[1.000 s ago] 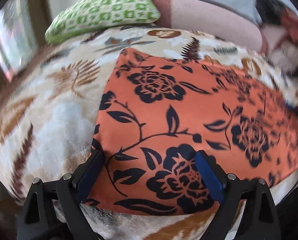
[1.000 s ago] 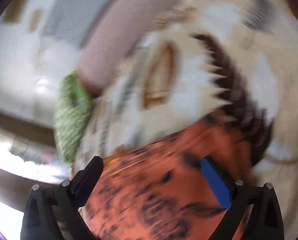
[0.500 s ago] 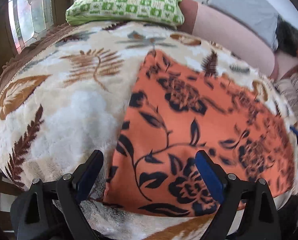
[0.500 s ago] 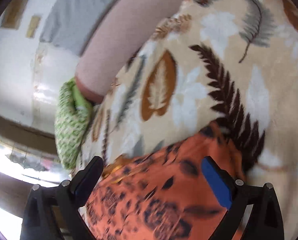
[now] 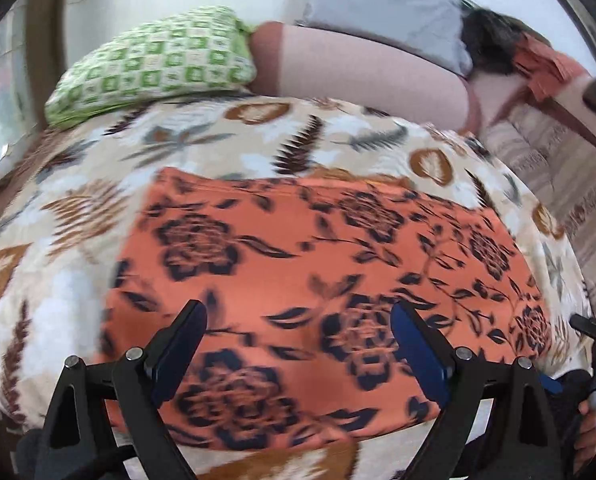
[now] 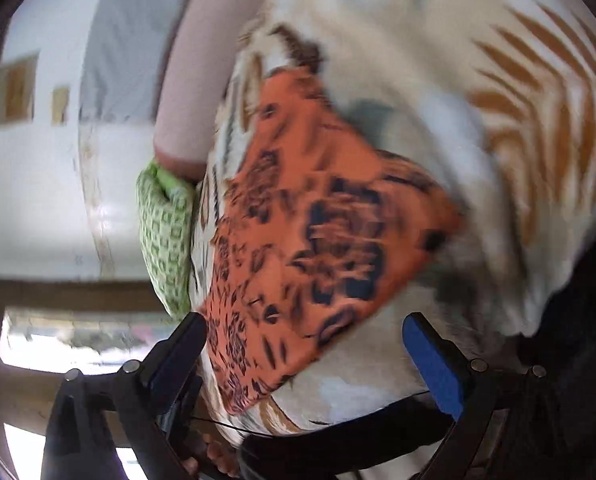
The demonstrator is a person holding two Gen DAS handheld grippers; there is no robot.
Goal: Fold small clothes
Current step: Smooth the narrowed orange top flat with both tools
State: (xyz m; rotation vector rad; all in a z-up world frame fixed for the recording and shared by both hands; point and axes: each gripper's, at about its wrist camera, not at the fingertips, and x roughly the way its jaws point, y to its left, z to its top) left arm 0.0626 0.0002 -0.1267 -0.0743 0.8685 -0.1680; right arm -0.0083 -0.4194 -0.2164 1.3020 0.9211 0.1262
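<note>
An orange cloth with black flowers (image 5: 318, 280) lies flat as a rectangle on a cream leaf-print blanket (image 5: 78, 240). My left gripper (image 5: 298, 336) is open and empty, hovering over the cloth's near edge. In the right wrist view the same cloth (image 6: 318, 220) shows tilted and blurred on the blanket (image 6: 438, 80). My right gripper (image 6: 304, 340) is open and empty, above the cloth's near corner. The right gripper's hand also shows at the right edge of the left wrist view (image 5: 594, 408).
A green checked pillow (image 5: 158, 64) lies at the bed's far left, next to a pink bolster (image 5: 370, 76) and a grey pillow (image 5: 382, 4). A striped cloth (image 5: 558, 168) lies at the right. A window (image 6: 78, 332) is beyond the bed.
Both grippers have swung over the bed and stayed open. The left view turned back to face the cloth squarely. The right gripper pulled back, so the whole cloth now shows.
</note>
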